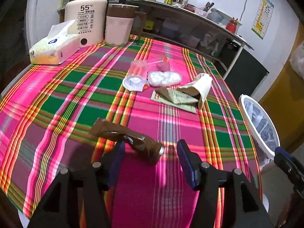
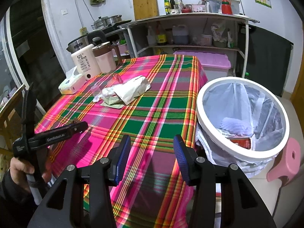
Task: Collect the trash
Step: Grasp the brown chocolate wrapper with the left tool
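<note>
The left gripper [image 1: 151, 152] hangs over the near part of the plaid tablecloth [image 1: 57, 98], jaws spread wide and nothing clamped. The brown wrapper [image 1: 125, 138] lies crumpled on the cloth between and just ahead of the fingertips; the left pad appears to brush its near edge, though blur makes contact uncertain.

Recommended approach: lower until both pads straddle the wrapper's thicker right end, then close squarely so the foil does not slide out sideways, and avoid snagging the cloth.

The right gripper [image 2: 152, 152] is likewise spread and empty, poised above the table edge beside the white bin [image 2: 201, 114], which stands just off the table's right side with some rubbish already inside.

Further litter, a clear cup [image 1: 137, 69], a plastic bag [image 1: 164, 78] and a paper packet [image 1: 195, 89], remains mid-table, well apart from both grippers.
</note>
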Available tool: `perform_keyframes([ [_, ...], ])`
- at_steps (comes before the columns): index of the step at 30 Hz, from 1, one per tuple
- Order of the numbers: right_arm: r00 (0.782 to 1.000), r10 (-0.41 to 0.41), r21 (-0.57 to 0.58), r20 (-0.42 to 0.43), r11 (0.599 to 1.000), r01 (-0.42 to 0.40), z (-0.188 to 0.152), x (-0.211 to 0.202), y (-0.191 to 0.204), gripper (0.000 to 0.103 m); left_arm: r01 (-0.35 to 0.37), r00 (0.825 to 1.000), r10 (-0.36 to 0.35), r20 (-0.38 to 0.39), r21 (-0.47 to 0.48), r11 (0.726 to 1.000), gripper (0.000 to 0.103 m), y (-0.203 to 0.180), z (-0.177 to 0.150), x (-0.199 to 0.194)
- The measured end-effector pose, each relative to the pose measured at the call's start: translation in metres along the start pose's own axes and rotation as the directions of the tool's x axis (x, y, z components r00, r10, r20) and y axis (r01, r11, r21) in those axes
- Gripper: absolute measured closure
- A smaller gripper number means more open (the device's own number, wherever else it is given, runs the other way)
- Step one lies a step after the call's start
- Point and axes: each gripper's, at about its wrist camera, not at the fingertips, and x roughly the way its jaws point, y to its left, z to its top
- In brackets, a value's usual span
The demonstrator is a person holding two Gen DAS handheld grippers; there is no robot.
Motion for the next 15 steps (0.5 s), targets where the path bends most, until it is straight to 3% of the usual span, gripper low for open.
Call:
perform_keyframes([
  [8,1.000,0.002,0.012,0.003,1.000,-0.002,0.014,0.012,0.003,0.055,-0.030,1.000,0.030,0.004,0.005,1.000,0.045,-0.001,0.014,0.014],
  [10,1.000,0.013,0.012,0.002,1.000,-0.013,0.019,0.017,0.007,0.055,-0.041,0.999,0.040,0.013,0.025,0.999,0.050,-0.001,0.013,0.014],
  [15,0.999,0.038,0.003,-0.003,0.999,-0.038,0.035,0.037,0.021,0.055,-0.039,0.999,0.038,0.014,0.025,0.999,0.075,0.008,0.014,0.012],
])
